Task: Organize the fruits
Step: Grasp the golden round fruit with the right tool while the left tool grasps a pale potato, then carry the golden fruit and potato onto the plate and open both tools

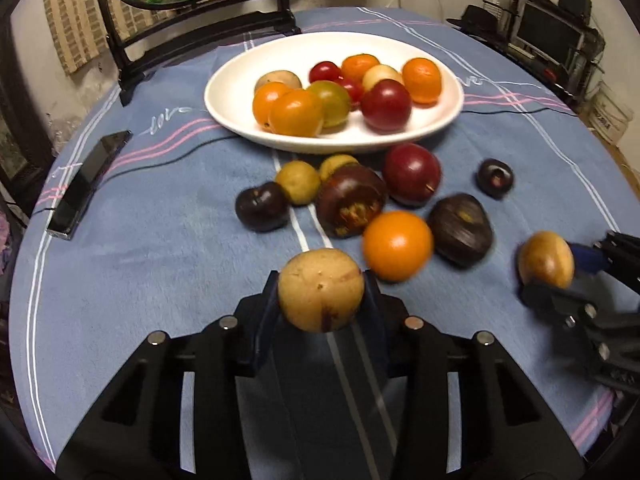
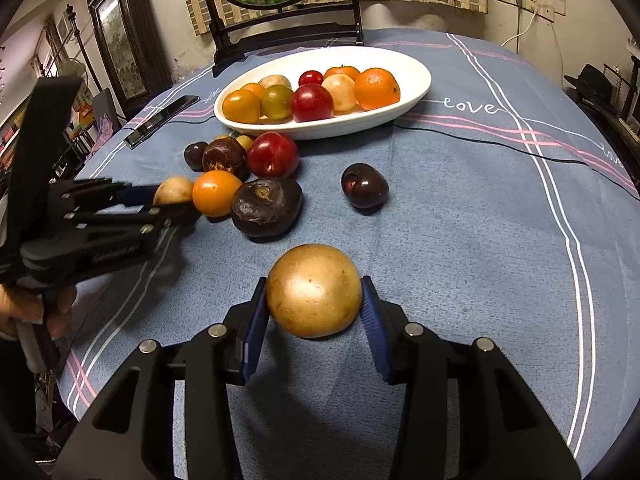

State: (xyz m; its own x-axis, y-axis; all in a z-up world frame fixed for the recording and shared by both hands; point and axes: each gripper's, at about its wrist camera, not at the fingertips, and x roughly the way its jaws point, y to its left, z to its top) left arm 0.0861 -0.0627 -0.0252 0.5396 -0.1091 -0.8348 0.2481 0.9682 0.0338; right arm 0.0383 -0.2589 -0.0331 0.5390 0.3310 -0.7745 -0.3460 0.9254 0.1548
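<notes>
Left wrist view is showing the left claw (image 1: 321, 294) clamping a tan round fruit (image 1: 321, 290) between its blue pads, nearer the camera than the white plate (image 1: 240, 128). The plate is sitting on the blue-clothed surface (image 1: 160, 260) and is carrying orange, red, green and pale fruits. Between the plate and the held fruit, loose fruits are lying in a cluster: an orange one (image 1: 397, 245), a red plum (image 1: 412, 174) and several dark purple ones. Right of the plate, the right claw (image 2: 315, 300) is gripping a golden-brown fruit (image 2: 314, 290), its pads pressing both sides. A black phone (image 1: 90, 184) is lying left of the plate.
</notes>
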